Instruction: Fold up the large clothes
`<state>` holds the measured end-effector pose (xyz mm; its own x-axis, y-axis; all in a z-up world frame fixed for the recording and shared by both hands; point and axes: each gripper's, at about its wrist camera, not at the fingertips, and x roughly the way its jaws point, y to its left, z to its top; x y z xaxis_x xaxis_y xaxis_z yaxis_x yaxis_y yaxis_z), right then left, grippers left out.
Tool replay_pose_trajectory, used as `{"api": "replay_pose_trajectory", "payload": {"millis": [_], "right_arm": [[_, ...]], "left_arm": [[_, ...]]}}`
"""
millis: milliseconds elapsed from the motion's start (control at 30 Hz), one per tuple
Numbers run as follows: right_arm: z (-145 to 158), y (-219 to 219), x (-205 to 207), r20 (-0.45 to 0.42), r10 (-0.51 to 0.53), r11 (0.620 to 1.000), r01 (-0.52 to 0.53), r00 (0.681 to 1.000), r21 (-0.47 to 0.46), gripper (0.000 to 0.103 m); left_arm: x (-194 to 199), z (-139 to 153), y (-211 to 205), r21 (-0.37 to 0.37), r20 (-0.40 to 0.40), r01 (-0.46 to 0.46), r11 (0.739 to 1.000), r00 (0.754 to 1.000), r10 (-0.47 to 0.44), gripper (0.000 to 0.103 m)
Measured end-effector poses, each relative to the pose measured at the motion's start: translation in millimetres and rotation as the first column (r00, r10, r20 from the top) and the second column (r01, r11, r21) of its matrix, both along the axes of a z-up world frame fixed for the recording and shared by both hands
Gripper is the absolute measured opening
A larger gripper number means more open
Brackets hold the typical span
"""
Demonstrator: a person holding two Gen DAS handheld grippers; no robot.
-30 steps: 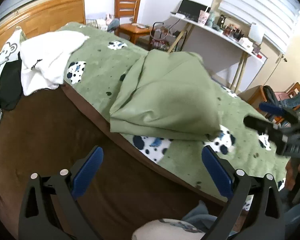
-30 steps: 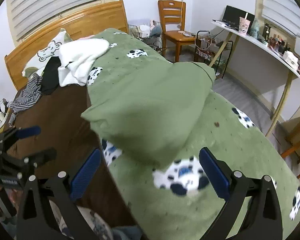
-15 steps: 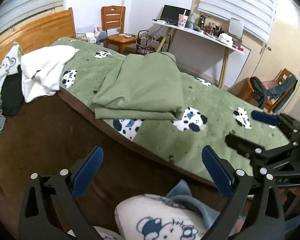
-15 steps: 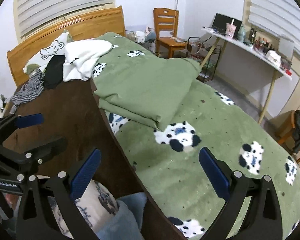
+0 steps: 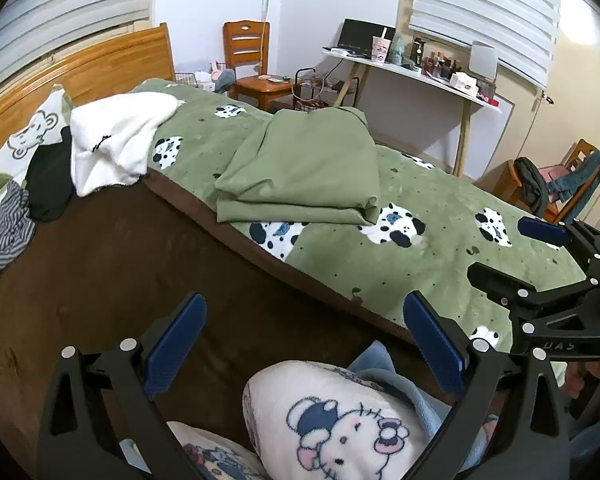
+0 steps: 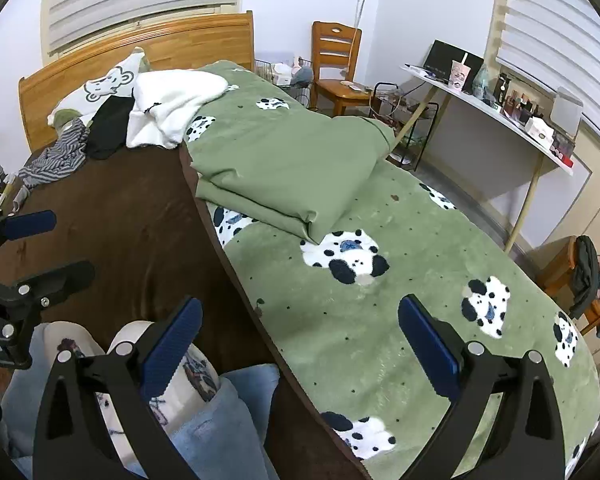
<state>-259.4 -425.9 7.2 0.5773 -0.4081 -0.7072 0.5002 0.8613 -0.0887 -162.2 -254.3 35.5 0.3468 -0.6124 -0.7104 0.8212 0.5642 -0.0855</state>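
White lettering reading "UAS" is showing on the black frame of the right gripper [image 5: 540, 254] in the left wrist view; its other letters are sitting out of sight. A cartoon bear face is printing the white pillow [image 6: 100, 84] at the wooden headboard [image 6: 148, 44], and a cartoon kitten is decorating the person's fuzzy white trouser leg [image 5: 340, 420]. The folded plain green cloth [image 5: 304, 168] is lying flat on the green panda-print blanket [image 6: 380, 300], just beside that blanket's brown-trimmed edge, where the dark brown bed cover [image 6: 128, 224] begins. Its long axis is running from the near blanket edge up toward the far corner by the orange wooden chair [image 6: 336, 68], with the stacked fold edges facing the grippers. The left gripper [image 5: 304, 344] is hanging wide open with nothing between its blue pads, well apart from the cloth. The right gripper is likewise spreading wide and empty, above the blanket
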Motion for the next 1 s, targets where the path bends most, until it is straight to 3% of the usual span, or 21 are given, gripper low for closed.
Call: {"api": "replay_pose_trajectory", "payload": {"millis": [1000], "right_arm": [[1.5, -7.0, 4.3, -0.011, 0.004, 1.0, -0.005, 1.0, -0.022, 0.097]], "left_arm": [[5.8, -16.2, -2.4, 0.016, -0.036, -0.01, 1.0, 0.999, 0.011, 0.096]]}}
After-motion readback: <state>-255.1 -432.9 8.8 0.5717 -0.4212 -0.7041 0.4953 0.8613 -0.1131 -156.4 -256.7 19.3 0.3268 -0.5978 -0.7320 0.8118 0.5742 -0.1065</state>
